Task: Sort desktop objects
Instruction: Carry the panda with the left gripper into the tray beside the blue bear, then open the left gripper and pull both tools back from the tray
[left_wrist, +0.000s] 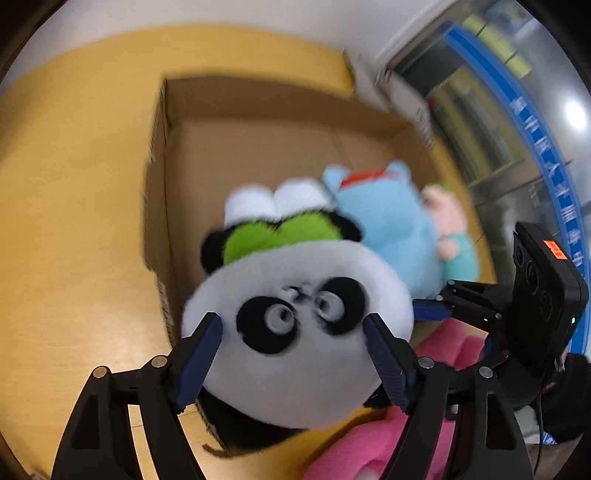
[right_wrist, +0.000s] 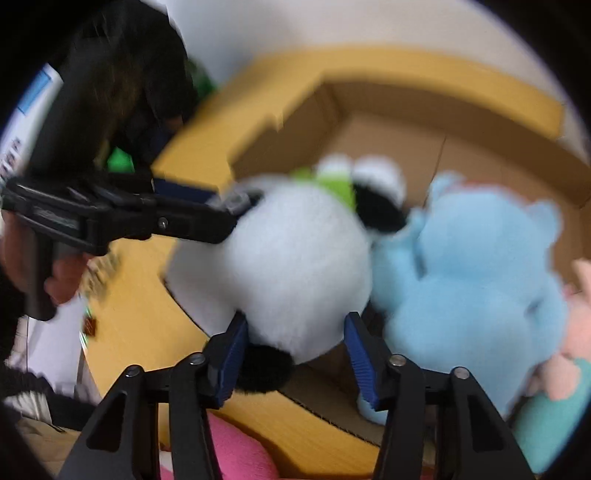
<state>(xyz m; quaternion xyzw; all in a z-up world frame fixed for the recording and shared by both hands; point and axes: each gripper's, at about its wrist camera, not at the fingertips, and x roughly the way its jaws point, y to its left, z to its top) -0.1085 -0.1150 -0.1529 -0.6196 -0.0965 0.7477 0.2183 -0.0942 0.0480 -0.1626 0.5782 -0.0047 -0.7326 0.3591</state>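
Blue-padded fingers (left_wrist: 201, 354) of the left gripper (left_wrist: 291, 350) clamp the panda (left_wrist: 299, 332) over the box (left_wrist: 258, 110) edge. Right gripper (right_wrist: 295, 354) spread, empty, beside the blue toy (right_wrist: 472, 280).

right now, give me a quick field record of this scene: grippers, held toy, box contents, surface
left gripper: fingers either side of the panda plush, seemingly gripping its head
right gripper: open, fingers beside the panda's lower body
panda position: over the near edge of the cardboard box
box contents: blue plush, pink-faced plush
outside box: pink plush
surface: yellow wooden table
image quality: motion-blurred
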